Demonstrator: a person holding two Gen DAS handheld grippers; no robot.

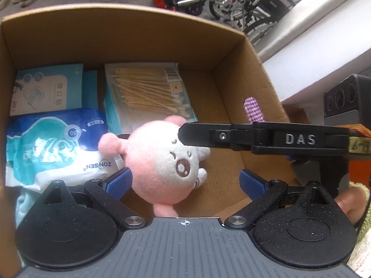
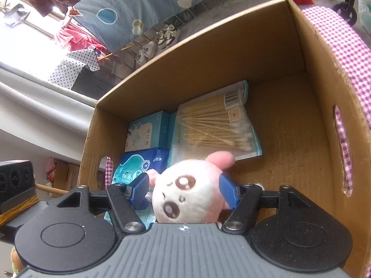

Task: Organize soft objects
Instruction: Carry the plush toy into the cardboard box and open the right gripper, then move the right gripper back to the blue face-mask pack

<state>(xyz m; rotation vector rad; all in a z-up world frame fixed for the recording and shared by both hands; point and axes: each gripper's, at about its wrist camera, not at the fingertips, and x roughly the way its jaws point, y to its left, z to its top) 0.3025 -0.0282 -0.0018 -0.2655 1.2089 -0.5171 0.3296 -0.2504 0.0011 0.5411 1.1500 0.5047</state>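
A pink and white plush toy (image 1: 162,162) hangs low inside an open cardboard box (image 1: 120,37). My right gripper (image 2: 184,192) is shut on the plush toy (image 2: 185,197), with a blue pad on each side of its head. In the left wrist view one black finger (image 1: 199,134) of that right gripper reaches in from the right and lies against the toy's head. My left gripper (image 1: 185,181) is open, its blue pads (image 1: 118,180) standing wide on either side of the toy without pressing it.
In the box (image 2: 289,120) lie a pack of cotton swabs (image 1: 146,92), a blue plaster box (image 1: 46,90) and a blue wipes pack (image 1: 53,148). Bare cardboard floor shows at the right. Pink checked cloth (image 2: 343,41) drapes outside the right wall. A wheelchair (image 1: 243,2) stands beyond.
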